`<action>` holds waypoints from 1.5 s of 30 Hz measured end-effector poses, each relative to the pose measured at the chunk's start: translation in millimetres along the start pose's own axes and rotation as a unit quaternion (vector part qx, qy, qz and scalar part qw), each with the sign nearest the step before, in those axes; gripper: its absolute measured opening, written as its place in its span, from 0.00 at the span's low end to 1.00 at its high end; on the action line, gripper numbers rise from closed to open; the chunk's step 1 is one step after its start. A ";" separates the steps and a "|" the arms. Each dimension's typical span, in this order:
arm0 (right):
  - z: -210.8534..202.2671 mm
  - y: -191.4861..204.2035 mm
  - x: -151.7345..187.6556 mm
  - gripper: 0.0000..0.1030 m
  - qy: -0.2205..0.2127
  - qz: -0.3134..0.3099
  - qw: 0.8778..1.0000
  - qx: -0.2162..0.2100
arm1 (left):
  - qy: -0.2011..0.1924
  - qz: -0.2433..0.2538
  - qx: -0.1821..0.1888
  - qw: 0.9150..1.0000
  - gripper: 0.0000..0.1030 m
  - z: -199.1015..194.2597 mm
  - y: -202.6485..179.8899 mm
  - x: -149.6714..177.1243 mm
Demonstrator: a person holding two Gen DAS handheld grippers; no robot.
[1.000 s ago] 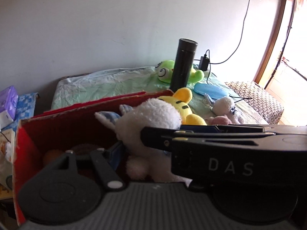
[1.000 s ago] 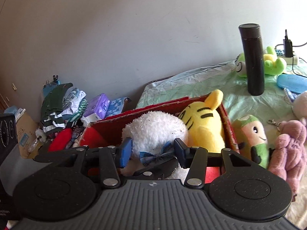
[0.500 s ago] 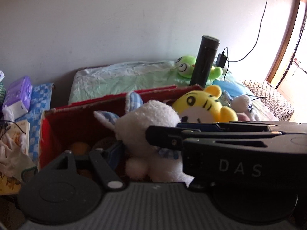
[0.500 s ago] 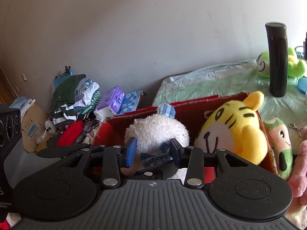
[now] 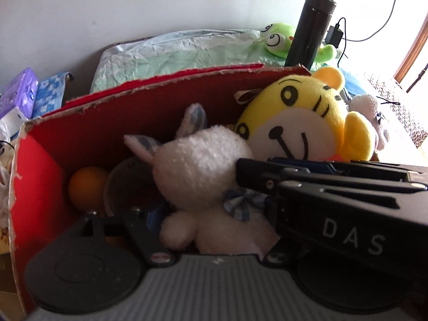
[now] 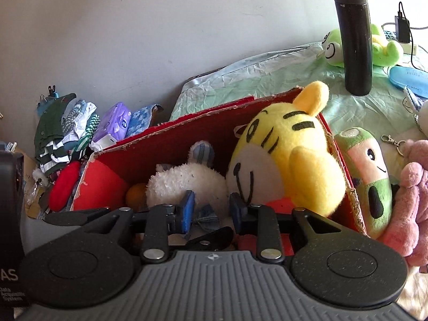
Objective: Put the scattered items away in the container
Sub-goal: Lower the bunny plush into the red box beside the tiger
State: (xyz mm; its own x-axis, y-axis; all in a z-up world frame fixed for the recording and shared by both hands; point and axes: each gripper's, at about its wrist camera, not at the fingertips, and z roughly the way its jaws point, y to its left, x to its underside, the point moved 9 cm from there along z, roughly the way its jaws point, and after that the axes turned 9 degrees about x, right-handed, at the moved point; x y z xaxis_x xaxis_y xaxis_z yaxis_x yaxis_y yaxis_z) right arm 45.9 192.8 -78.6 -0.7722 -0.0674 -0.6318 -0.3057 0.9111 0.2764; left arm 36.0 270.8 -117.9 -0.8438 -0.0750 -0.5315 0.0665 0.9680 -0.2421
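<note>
A red cardboard box (image 5: 160,88) (image 6: 200,117) holds a white bunny plush (image 5: 198,165) (image 6: 184,179), a yellow tiger plush (image 5: 302,123) (image 6: 289,155) and an orange ball (image 5: 87,187). My left gripper (image 5: 214,214) straddles the bunny's body, its jaws opening. Its left pad stands beside the bunny, and its right finger is hidden. The right gripper's fingers (image 5: 256,184) reach in from the right to the bunny's neck. My right gripper (image 6: 211,210) is closing, with the bunny's blue bow between its pads; the pad faces still show.
On the green sheet behind the box stand a black flask (image 6: 355,40) and a green frog plush (image 6: 331,49). A green-and-pink plush (image 6: 371,176) and a pink plush (image 6: 412,200) lie right of the box. Folded clothes (image 6: 61,133) and a purple pack (image 6: 112,123) sit at the left.
Both grippers have tipped down and come closer to the box, and the bunny sits lower inside it. The left jaws have widened. The right jaws have narrowed around the bow.
</note>
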 end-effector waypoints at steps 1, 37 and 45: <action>0.5 0.4 0.1 0.28 -0.001 -0.003 1.000 0.001 | 0.002 0.002 -0.002 1.000 0.77 0.6 -0.2 0.6; 7.2 -4.8 9.0 0.21 0.005 0.008 1.000 -0.004 | -0.006 0.020 -0.043 0.999 0.84 4.0 0.2 6.3; 6.9 -5.1 10.3 0.21 0.001 0.015 1.000 -0.005 | -0.007 0.027 -0.046 0.999 0.84 3.6 -0.3 5.7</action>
State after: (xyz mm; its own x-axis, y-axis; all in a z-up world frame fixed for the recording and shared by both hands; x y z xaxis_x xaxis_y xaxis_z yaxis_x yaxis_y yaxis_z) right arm 43.4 190.2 -91.5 -0.7818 -0.0408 -0.6222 -0.2879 0.9088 0.3021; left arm 33.1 269.2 -123.8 -0.8329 -0.0253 -0.5529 0.0610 0.9887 -0.1372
